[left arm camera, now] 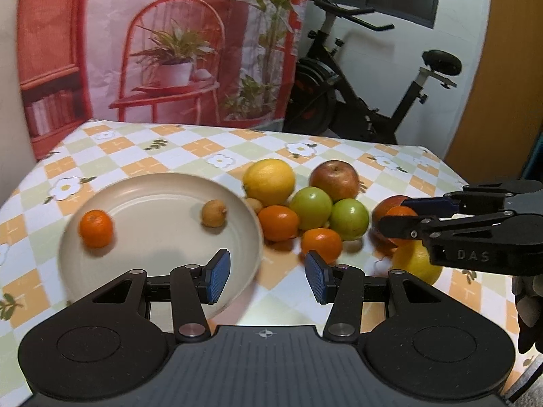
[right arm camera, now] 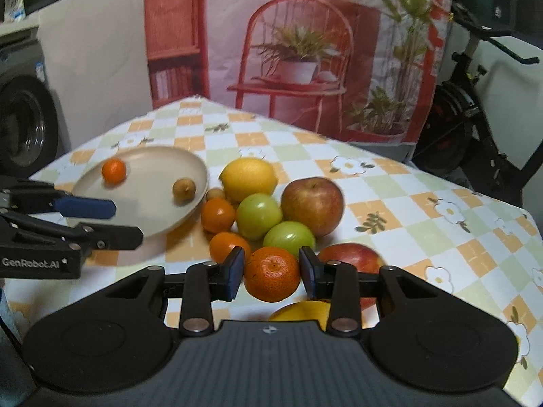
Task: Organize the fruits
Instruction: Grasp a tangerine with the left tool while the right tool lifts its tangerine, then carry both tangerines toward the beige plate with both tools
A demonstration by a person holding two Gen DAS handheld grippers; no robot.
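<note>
two hand-held grippers, right (right arm camera: 271, 273) (marked "das") clamping a mandarin (right arm camera: 272, 274), left (right arm camera: 115, 218) ("genrobot.ai") parted, empty

"DAS" is moulded on the right gripper (left arm camera: 398, 218) — "GenRobot.AI" on the left gripper (right arm camera: 127, 220).

We are in a home, in a lived-in room. A table (right arm camera: 390, 183) under a checked flower-print cloth bears fruit and a beige plate (right arm camera: 190, 169). Behind its far edge hangs a printed backdrop (left arm camera: 176, 44) of a red chair and potted plants, with an exercise bike (left arm camera: 370, 78) beside it. At the left stands what may be a washing machine (right arm camera: 23, 115).
</note>
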